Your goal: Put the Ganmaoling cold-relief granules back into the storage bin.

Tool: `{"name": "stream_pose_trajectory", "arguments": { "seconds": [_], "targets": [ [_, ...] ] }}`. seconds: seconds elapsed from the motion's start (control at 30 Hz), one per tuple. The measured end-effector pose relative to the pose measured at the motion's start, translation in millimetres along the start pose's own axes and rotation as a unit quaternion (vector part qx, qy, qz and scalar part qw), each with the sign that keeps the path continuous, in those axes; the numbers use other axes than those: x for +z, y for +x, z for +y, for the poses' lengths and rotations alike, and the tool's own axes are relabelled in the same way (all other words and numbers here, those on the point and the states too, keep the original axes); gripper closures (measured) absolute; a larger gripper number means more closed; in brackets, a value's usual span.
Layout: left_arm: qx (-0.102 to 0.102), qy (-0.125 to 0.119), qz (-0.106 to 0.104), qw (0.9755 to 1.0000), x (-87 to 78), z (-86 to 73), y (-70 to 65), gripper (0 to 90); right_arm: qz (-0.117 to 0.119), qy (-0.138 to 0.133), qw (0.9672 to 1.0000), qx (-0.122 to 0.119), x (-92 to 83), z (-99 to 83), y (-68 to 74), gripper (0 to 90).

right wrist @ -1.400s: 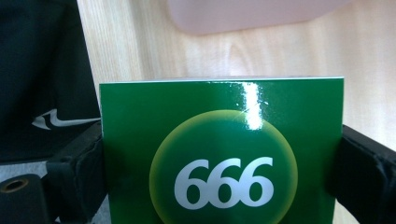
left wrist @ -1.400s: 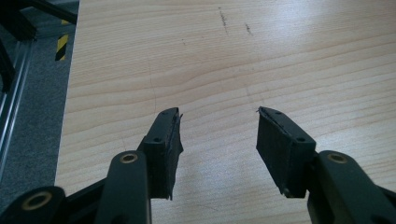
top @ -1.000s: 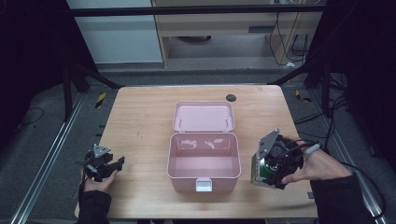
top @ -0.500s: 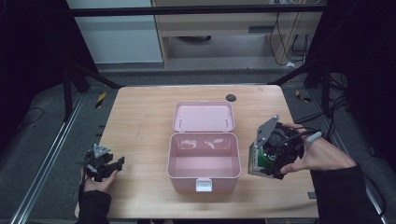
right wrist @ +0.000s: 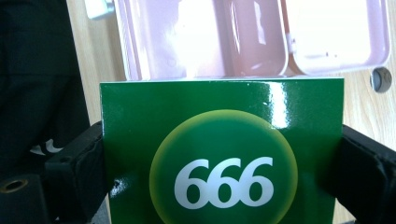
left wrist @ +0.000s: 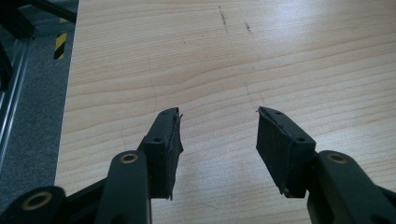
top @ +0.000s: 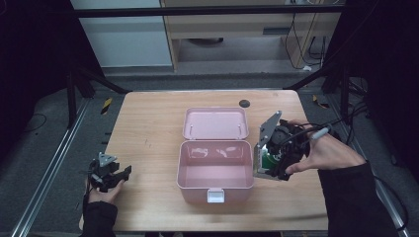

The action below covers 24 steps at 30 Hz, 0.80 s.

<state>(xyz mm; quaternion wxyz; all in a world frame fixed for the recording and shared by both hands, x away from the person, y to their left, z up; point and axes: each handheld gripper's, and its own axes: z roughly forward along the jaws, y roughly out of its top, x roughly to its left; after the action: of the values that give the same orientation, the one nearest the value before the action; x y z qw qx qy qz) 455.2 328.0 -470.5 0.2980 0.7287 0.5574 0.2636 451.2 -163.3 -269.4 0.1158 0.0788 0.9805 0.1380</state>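
Observation:
An open pink box [top: 215, 170] sits mid-table, its lid [top: 215, 123] laid back behind it. My right gripper [top: 269, 160] is just right of the box's right wall, shut on a green carton [right wrist: 222, 149] marked "666"; the carton [top: 267, 160] shows as a green patch between the jaws. In the right gripper view the pink box [right wrist: 201, 37] lies just beyond the carton's top edge. My left gripper [top: 123, 173] rests at the table's front left, jaws open, with bare wood between them [left wrist: 219, 135].
A small dark round spot [top: 244, 103] marks the table behind the lid. The wooden table [top: 148, 128] has metal frame rails [top: 49, 168] along its left side and dark floor around it.
My right gripper with the green carton has shifted left and slightly up, closing in on the pink box's right wall. The left gripper has stayed put.

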Motion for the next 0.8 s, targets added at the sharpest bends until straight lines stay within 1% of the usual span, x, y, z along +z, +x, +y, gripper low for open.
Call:
{"name": "stream_pose_trajectory", "arguments": {
  "seconds": [0.17,0.33,0.4,0.57,0.8],
  "targets": [
    [-0.001,0.0,0.0,1.0,-0.1,0.0,0.4,49.1,0.006,-0.004,0.9999,-0.012,3.3,11.1,-2.0,6.0],
    [0.0,0.0,0.0,1.0,-0.1,0.1,0.1,49.1,0.013,-0.011,0.9997,-0.016,6.7,20.6,-3.1,6.0],
    [0.0,-0.001,0.0,1.0,-0.3,0.2,0.2,49.1,0.014,-0.013,0.9995,-0.023,8.7,24.0,-3.9,6.0],
    [0.0,-0.001,0.0,1.0,-0.3,0.2,0.4,49.1,0.018,-0.011,0.9994,-0.026,11.8,31.0,-4.7,6.0],
    [-0.001,-0.002,0.0,1.0,-0.4,0.2,0.9,49.1,0.023,-0.013,0.9989,-0.038,16.7,44.0,-6.5,6.0]
  ]
}}
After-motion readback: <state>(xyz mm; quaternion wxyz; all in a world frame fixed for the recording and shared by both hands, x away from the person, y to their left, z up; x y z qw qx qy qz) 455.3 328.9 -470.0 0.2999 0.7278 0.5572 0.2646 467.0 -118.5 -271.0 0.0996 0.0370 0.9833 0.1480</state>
